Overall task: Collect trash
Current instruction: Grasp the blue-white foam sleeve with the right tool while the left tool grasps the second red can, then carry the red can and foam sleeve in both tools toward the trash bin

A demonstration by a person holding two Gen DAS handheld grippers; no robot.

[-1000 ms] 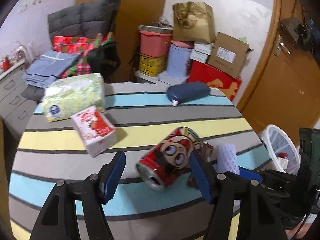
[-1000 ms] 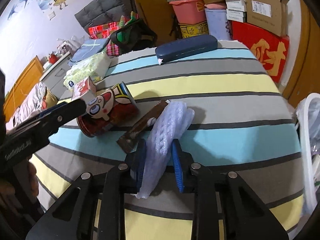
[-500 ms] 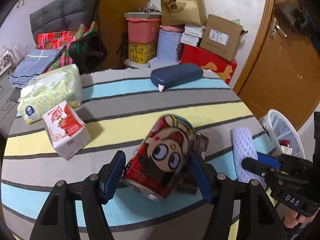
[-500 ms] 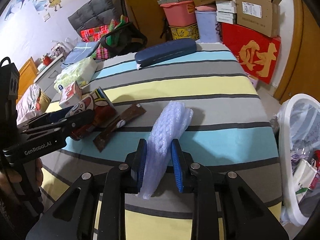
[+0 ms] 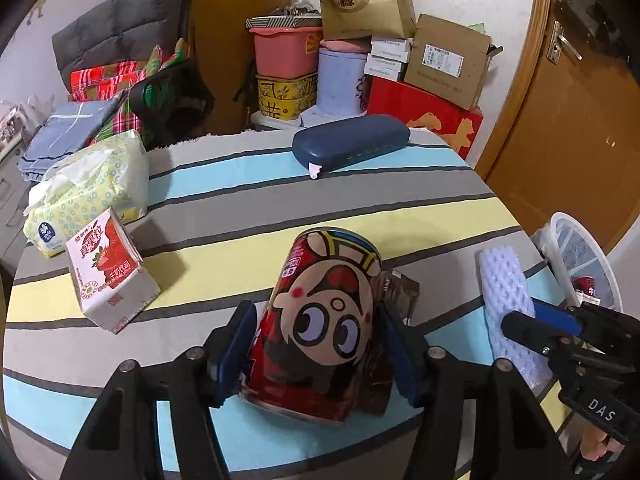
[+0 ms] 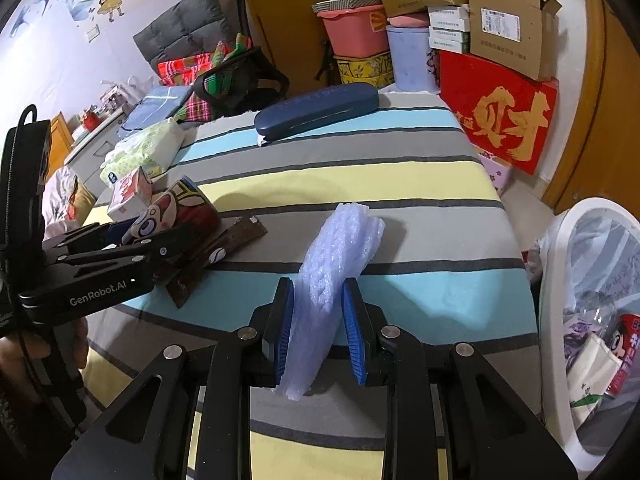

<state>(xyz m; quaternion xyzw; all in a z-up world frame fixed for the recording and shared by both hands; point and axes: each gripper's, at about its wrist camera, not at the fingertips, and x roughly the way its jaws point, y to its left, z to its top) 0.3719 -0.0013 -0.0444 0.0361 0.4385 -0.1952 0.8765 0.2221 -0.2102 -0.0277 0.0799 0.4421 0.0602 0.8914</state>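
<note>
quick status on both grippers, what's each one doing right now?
Left gripper: jaws have just been closing around the red can; firm contact cannot be told.
Right gripper: shut on the foam sleeve.

We see a dark blue hard glasses case (image 5: 351, 141) lying at the far edge of the striped tablecloth (image 5: 240, 208). Behind it we find a pink plastic tub (image 5: 285, 52), a brown cardboard box (image 5: 448, 60) and a red box with gold lettering (image 6: 498, 118).
</note>
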